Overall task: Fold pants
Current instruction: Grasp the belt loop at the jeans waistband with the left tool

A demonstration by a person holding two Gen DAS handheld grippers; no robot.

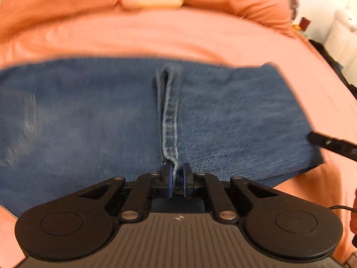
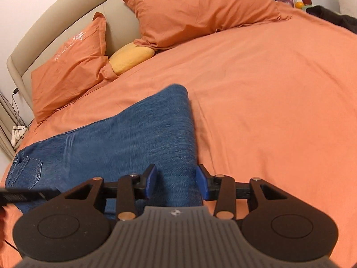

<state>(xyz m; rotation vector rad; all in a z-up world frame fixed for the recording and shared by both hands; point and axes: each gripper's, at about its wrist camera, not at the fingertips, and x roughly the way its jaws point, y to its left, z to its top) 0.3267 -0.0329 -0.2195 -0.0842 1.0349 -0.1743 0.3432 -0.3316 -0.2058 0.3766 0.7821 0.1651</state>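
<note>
Blue pads on your left gripper (image 1: 177, 179) are pinched nearly together on a raised ridge of seam in the blue denim jeans (image 1: 133, 116), just above the gripper body at lower centre of the left wrist view. Keep that pinch firm; the seam (image 1: 170, 120) runs straight away from you up the middle of the frame, so it makes a good fold line.

Your right gripper (image 2: 176, 184) stands wide apart, its blue fingers (image 2: 150, 182) straddling the end of the folded leg at lower centre of the right wrist view. It has hold of nothing yet, and whether the pads touch the cloth I cannot tell. Before you move further, I would close it on both layers at the edge, so the two grips match.

Those jeans lie flat on the orange cotton bedsheet (image 2: 267, 89), stretching from the pocket end at the lower left of the right view to the rounded fold near centre. Much of the denim is motion-blurred, so judge the edges carefully.

Lift both ends evenly and carry them toward the waist end so the layers land square. Two orange pillows (image 2: 200, 9) and a yellow cushion (image 2: 131, 58) sit at upper left, well clear of your path.
</note>
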